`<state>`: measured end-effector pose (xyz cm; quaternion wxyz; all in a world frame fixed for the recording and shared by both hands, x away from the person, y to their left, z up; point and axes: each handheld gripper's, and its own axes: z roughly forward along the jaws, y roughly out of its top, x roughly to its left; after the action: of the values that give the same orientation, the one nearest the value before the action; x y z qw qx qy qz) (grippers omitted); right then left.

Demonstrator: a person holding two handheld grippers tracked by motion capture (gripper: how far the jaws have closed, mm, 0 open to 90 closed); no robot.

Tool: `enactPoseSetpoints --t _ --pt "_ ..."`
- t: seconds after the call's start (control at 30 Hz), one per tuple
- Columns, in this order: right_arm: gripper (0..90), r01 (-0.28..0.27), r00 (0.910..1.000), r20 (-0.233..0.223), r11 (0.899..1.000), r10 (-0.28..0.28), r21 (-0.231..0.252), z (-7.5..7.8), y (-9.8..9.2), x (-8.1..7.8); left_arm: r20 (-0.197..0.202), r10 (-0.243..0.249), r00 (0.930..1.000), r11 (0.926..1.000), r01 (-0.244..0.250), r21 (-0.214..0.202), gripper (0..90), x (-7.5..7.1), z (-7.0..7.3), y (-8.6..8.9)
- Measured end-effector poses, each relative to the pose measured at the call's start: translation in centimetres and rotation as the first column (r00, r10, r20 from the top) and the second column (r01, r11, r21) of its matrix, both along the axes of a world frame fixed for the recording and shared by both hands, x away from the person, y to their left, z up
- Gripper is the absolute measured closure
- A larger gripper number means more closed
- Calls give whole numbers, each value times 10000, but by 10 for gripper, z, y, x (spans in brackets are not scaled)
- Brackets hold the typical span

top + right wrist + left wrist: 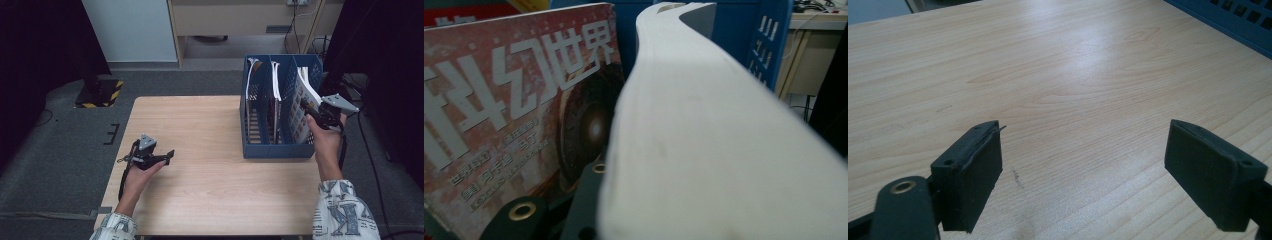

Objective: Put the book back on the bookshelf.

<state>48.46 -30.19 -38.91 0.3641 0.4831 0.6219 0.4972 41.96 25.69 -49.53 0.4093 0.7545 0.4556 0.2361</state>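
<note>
Where the high view looks down, a pale wooden table (210,150) stands on grey carpet, with a black-and-yellow striped base plate (100,93) on the floor beyond its far left corner and a light cabinet and a wooden desk along the back wall. A blue three-slot file rack (267,145) sits at the table's right side, books standing in its slots. The left gripper (169,155) rests low over the bare wood near the front left, well apart from the rack. The right gripper (305,105) reaches into the rack's rightmost slot, at a thick book (300,107) that leans there.

Along the left gripper view, the two black pads stand wide apart with nothing between them, just above the bare wood grain, which carries a small dark scuff; the rack's blue wall (1243,25) crosses the top right corner.

Close up in the right gripper view, the book's white page edge (724,150) bulks across the frame beside a red magazine cover (514,110) with white Chinese lettering. Its jaws seem closed on the book, though the pads are hidden.
</note>
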Motion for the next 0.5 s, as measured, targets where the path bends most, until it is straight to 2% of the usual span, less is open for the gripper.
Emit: enactPoseSetpoints --t 0.1,0.2,0.5 --pt "741 424 9991 26 9990 -424 -122 3 0 4 4 16 10000 10000 -16 -38 152 0 1 1" --pt "741 431 9991 41 9990 -430 -127 3 -2 8 34 33 10000 10000 -33 -81 152 0 1 1" --pt "741 1031 9946 131 9947 -1032 66 8 -11 25 15 110 9999 9998 -110 -186 152 2 1 4"
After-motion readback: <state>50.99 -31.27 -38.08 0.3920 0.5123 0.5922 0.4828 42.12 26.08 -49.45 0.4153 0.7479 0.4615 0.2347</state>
